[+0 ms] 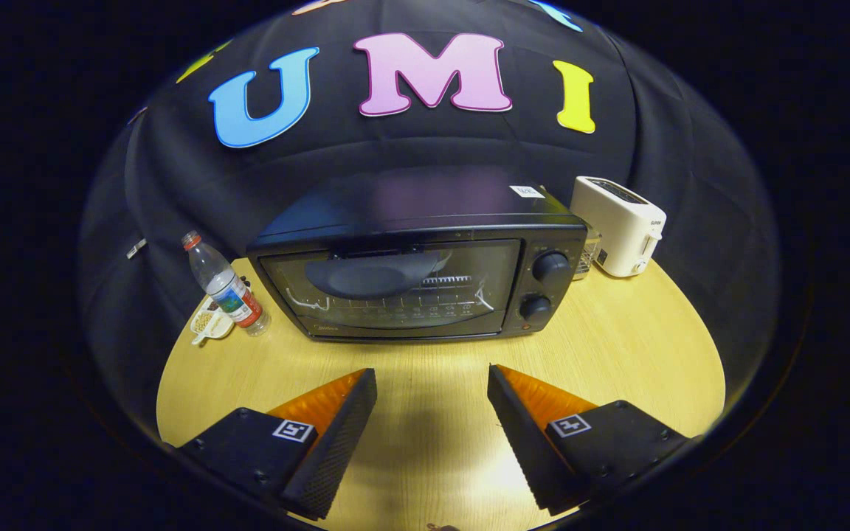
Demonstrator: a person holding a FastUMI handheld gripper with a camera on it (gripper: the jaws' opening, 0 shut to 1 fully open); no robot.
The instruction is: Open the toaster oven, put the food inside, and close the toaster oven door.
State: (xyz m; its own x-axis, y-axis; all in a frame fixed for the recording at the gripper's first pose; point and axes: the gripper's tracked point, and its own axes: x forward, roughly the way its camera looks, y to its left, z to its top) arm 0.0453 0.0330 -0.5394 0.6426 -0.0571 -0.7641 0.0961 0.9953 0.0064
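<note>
Beyond the fingers, well apart from them, the toaster oven (pixel 420 265) stood square on the round table (pixel 639 346) with its glass door shut and facing us. Through the glass we made out a rack and a dark rounded shape that may only have been a reflection; whether food lay inside we could not tell, so the scene fitted a shut oven awaiting food as well as one already loaded and closed. Our tool (pixel 432 442) hung low over the table, its fingers spread wide with nothing between them. Bare wood lay between fingers and door, giving room for the door to swing down. A water bottle (pixel 224 285) and a small cup (pixel 210 323) crowded the oven's left corner; a white toaster (pixel 619 225) stood behind its right.
</note>
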